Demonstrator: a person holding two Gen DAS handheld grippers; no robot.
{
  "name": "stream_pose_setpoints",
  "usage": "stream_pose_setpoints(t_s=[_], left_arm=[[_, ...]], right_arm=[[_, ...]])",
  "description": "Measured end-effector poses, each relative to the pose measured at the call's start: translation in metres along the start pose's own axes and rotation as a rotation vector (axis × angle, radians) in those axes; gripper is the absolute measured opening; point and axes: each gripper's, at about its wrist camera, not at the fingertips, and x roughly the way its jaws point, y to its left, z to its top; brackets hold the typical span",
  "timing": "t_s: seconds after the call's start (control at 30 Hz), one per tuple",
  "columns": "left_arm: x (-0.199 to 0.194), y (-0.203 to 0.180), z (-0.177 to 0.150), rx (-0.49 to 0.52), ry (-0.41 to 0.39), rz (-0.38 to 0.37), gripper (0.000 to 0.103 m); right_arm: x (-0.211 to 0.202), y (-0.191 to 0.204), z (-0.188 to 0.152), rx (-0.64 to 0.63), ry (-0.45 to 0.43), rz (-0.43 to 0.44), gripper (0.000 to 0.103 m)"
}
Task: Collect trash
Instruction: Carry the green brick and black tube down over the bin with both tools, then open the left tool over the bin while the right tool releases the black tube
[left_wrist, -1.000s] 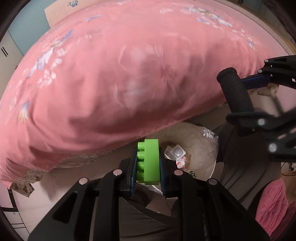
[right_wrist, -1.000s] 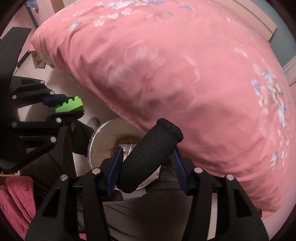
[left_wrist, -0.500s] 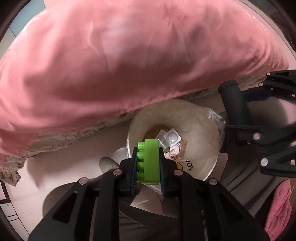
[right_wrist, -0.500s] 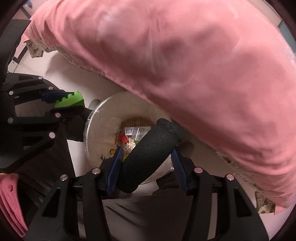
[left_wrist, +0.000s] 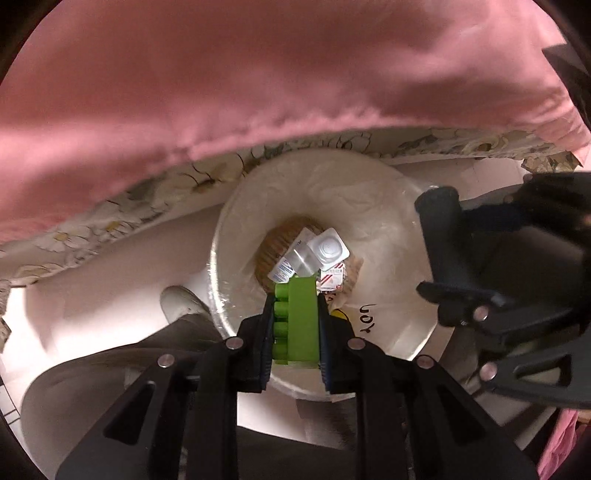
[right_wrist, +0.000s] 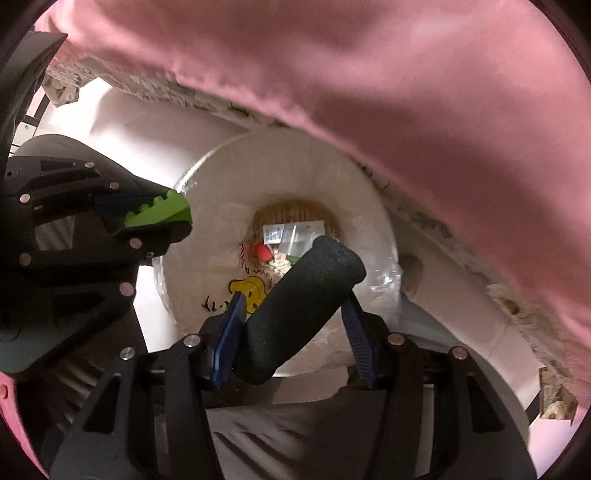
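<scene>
Left gripper (left_wrist: 295, 325) clamped on green brick (left_wrist: 297, 321), held over near rim of lined bin (left_wrist: 376, 184). Right gripper (right_wrist: 291, 328) clamped on black foam tube (right_wrist: 299, 310), tilted, above same bin. In bin bottom: blister packs (left_wrist: 328, 251), wrappers; pink bedding (left_wrist: 258, 81) overhanging far side.

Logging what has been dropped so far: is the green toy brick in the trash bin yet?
Not yet. The green toy brick sits clamped in the left claw above the bin.
</scene>
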Motion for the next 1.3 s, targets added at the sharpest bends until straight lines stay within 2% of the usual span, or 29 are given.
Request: stream_pose_setpoints(t_s=[0.43,0.73,0.93,0.97,1.03,1.13,1.3], left_arm=[[0.058,0.012,0.009,-0.119,0.095,-0.098,0.023],[0.091,0.021,0.011,-0.17,0.163,-0.12,0.023],[0.102,0.025,0.011,-0.196,0.179,-0.132,0.023],[0.105,0.025,0.01,-0.201,0.19,-0.127,0.024],[0.106,0.026,0.009,-0.213,0.201,-0.12,0.041],[0.102,0.026,0.009,-0.219,0.178,-0.127,0.055],[0.095,0.024,0.006,-0.205,0.162,-0.109,0.056]], right_arm=[[0.056,-0.011,0.01,0.105,0.097,0.074,0.054],[0.093,-0.012,0.013,0.155,0.162,0.059,0.054],[0.108,-0.01,0.014,0.17,0.197,0.044,0.055],[0.11,-0.01,0.014,0.179,0.201,0.042,0.056],[0.113,-0.012,0.013,0.187,0.208,0.029,0.063],[0.111,-0.011,0.011,0.174,0.21,0.029,0.068],[0.102,-0.01,0.007,0.156,0.196,0.023,0.068]])
